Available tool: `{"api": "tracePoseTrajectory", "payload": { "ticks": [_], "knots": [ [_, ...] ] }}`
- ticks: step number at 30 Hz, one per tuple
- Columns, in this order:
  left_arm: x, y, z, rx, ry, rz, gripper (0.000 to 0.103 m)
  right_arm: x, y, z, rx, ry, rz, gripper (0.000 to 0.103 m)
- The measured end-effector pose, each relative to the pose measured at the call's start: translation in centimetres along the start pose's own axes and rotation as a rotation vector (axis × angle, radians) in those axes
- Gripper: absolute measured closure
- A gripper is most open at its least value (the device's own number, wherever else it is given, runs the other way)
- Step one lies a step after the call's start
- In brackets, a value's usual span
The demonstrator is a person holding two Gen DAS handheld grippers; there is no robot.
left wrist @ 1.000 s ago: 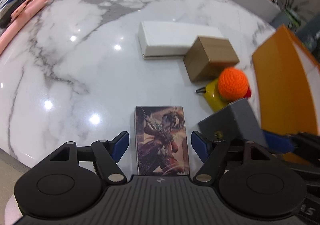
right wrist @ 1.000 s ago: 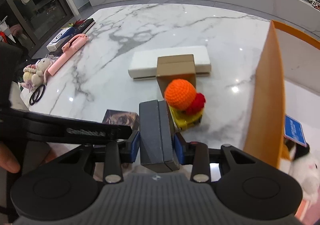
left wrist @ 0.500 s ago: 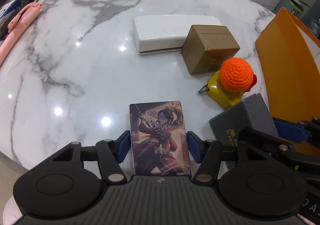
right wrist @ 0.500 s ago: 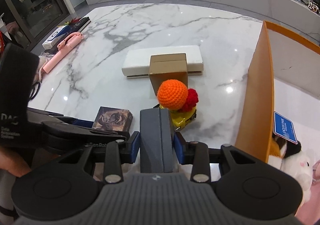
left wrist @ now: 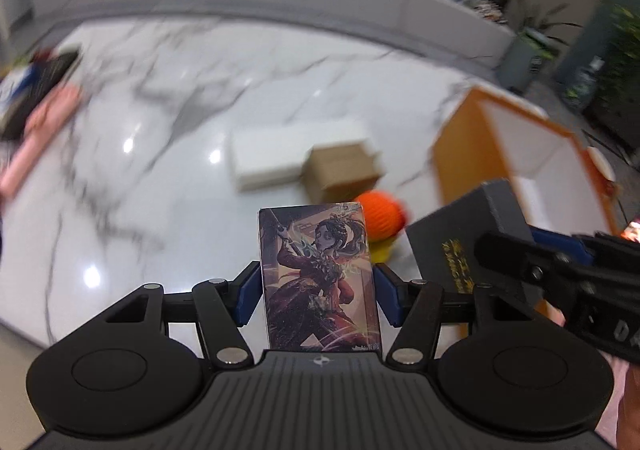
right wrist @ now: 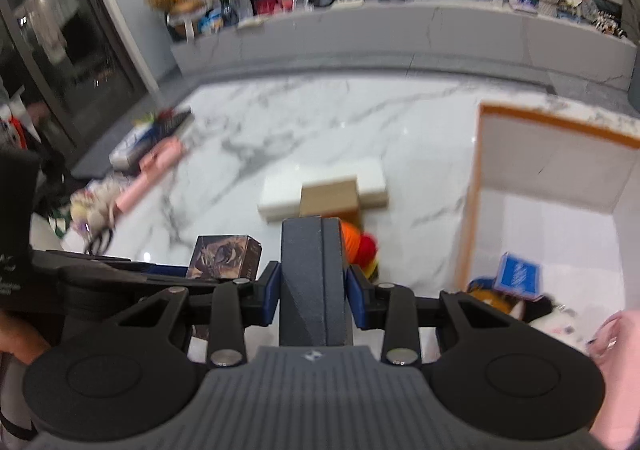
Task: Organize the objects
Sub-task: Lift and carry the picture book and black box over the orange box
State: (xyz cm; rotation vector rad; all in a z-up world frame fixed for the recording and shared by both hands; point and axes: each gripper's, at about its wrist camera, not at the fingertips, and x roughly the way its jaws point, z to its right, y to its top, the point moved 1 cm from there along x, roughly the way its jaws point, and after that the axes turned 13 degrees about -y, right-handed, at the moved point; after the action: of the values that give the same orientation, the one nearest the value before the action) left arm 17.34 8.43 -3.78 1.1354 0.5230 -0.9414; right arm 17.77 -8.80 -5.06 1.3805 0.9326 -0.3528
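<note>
My left gripper (left wrist: 318, 296) is shut on an illustrated card box (left wrist: 318, 278) and holds it above the marble table (left wrist: 160, 177); the box also shows in the right wrist view (right wrist: 224, 256). My right gripper (right wrist: 312, 294) is shut on a dark grey box (right wrist: 312, 278), also lifted; it shows at the right of the left wrist view (left wrist: 460, 234). An orange-walled storage box (right wrist: 552, 185) stands to the right, with a blue card (right wrist: 516, 274) and soft toys inside.
On the table lie a white flat box (right wrist: 324, 185), a brown cardboard box (right wrist: 328, 197) and an orange crochet ball on a yellow item (left wrist: 380, 217). A pink case (right wrist: 156, 165), a plush toy and books sit at the left edge.
My left gripper has shut on the card box and lifted it off the table. Both grippers have risen and tilted up, showing more of the room.
</note>
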Motion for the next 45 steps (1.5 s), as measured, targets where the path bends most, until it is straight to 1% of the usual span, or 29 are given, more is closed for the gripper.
{"api": "tracePoseTrajectory", "payload": {
  "ticks": [2, 5, 8, 10, 11, 13, 15, 17, 20, 24, 29, 34, 36, 39, 43, 45],
  "knots": [
    [-0.4, 1.1, 2.2, 0.084, -0.027, 0.008, 0.035, -1.5, 0.7, 1.2, 0.022, -0.008, 0.036, 0.066],
    [0.0, 2.7, 5.4, 0.193, -0.087, -0.018, 0.035, -3.0, 1.6, 3.2, 0.047, -0.017, 0.063, 0.066],
    [0.7, 4.2, 8.7, 0.292, -0.133, -0.04, 0.035, -4.1, 2.2, 5.8, 0.086, -0.041, 0.074, 0.068],
    [1.3, 5.2, 10.9, 0.376, -0.155, -0.049, 0.035, -4.4, 2.6, 8.1, 0.133, -0.032, 0.062, 0.068],
    [1.7, 5.8, 11.9, 0.411, -0.164, -0.057, 0.035, -4.6, 2.7, 8.9, 0.147, -0.041, 0.062, 0.068],
    [2.9, 7.0, 13.5, 0.48, -0.168, -0.074, 0.035, -5.3, 3.1, 10.7, 0.153, -0.086, 0.082, 0.068],
    [4.5, 8.2, 14.9, 0.575, -0.172, -0.106, 0.035, -5.7, 3.5, 12.4, 0.158, -0.124, 0.096, 0.068],
    [6.4, 9.1, 16.1, 0.646, -0.182, -0.15, 0.035, -5.7, 4.0, 14.0, 0.172, -0.148, 0.088, 0.068],
    [9.2, 9.6, 17.6, 0.797, -0.174, -0.202, 0.035, -4.8, 4.5, 16.3, 0.189, -0.197, 0.06, 0.068],
    [13.2, 10.1, 18.9, 0.976, -0.156, -0.292, 0.035, -2.5, 4.5, 18.5, 0.201, -0.217, -0.007, 0.068],
    [17.9, 9.7, 19.0, 1.128, -0.142, -0.395, 0.035, 0.0, 4.1, 20.5, 0.216, -0.232, -0.054, 0.068],
    [21.0, 9.1, 18.1, 1.264, -0.176, -0.498, 0.035, 1.7, 4.2, 21.4, 0.212, -0.236, -0.074, 0.068],
    [22.1, 8.9, 17.7, 1.299, -0.176, -0.552, 0.035, 2.0, 4.3, 21.6, 0.205, -0.229, -0.078, 0.068],
    [23.2, 8.9, 17.1, 1.32, -0.187, -0.62, 0.035, 2.6, 4.3, 21.6, 0.193, -0.225, -0.079, 0.068],
    [23.9, 8.6, 16.6, 1.352, -0.244, -0.713, 0.035, 3.8, 4.4, 21.2, 0.165, -0.207, -0.105, 0.068],
    [24.4, 8.4, 16.6, 1.367, -0.256, -0.755, 0.035, 4.5, 4.3, 20.9, 0.15, -0.204, -0.128, 0.068]
  ]
}}
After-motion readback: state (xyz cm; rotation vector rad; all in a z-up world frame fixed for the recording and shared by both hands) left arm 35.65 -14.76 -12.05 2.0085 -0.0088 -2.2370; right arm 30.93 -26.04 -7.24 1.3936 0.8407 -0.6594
